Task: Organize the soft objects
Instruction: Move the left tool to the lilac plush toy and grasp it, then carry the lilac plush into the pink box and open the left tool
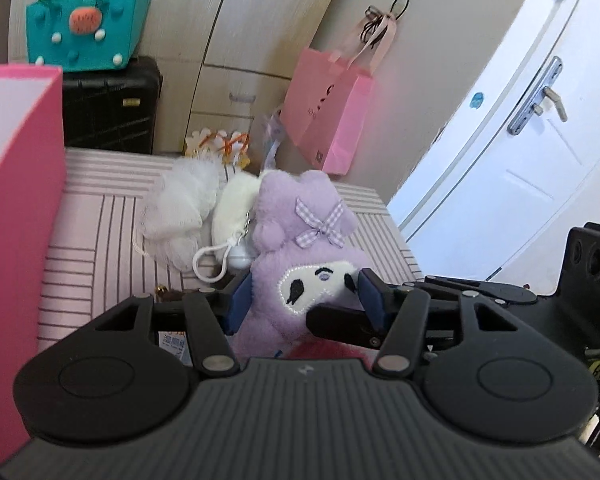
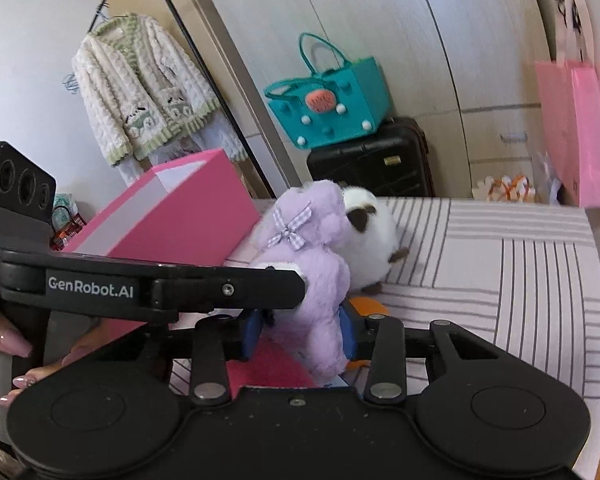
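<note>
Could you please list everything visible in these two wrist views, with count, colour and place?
purple plush toy: one, lilac with gingham bow, between both grippers' jaws above the bed
white plush with brown patches: one, on the bed behind the purple one
white fluffy items: at least two, on the bed; one carries a white keyring loop
pink box: one, open, on the bed
striped bedspread: one, pale pink with grey lines
teal felt bag: one, on the black suitcase
pink paper bag: one, hanging on the wardrobe
cream cardigan: one, hanging
white door: one
left gripper: black, blue pads, gripping the toy
right gripper: same, gripping the toy
</note>
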`<state>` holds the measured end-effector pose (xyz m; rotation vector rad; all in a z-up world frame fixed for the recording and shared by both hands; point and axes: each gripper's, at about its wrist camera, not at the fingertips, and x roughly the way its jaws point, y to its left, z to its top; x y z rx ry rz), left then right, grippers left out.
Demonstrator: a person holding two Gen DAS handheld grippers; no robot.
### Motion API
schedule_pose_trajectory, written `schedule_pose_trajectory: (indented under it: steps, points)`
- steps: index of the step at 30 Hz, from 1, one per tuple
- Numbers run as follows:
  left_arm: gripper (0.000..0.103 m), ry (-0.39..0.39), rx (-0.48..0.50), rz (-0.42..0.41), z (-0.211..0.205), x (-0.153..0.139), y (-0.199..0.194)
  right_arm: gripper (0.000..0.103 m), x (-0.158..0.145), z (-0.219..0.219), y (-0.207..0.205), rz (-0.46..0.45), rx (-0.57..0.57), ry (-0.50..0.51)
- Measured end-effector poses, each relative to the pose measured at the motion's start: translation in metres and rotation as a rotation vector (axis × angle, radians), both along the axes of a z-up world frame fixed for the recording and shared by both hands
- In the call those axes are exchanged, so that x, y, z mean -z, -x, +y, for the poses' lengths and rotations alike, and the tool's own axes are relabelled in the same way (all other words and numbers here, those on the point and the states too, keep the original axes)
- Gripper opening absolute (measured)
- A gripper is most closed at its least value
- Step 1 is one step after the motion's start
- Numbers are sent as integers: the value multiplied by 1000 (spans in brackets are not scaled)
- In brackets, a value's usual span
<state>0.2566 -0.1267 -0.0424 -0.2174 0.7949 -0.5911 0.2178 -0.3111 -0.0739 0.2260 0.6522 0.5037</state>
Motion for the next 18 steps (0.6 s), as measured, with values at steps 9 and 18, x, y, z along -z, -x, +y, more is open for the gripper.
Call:
schedule_pose_trajectory:
  steps: [9, 18]
  points:
    - [56, 3, 7, -75, 22, -40, 26, 45, -41, 21, 22, -60, -28, 28]
    - [56, -14, 28, -21, 50, -51, 66, 45, -55, 51, 58, 19, -80, 49]
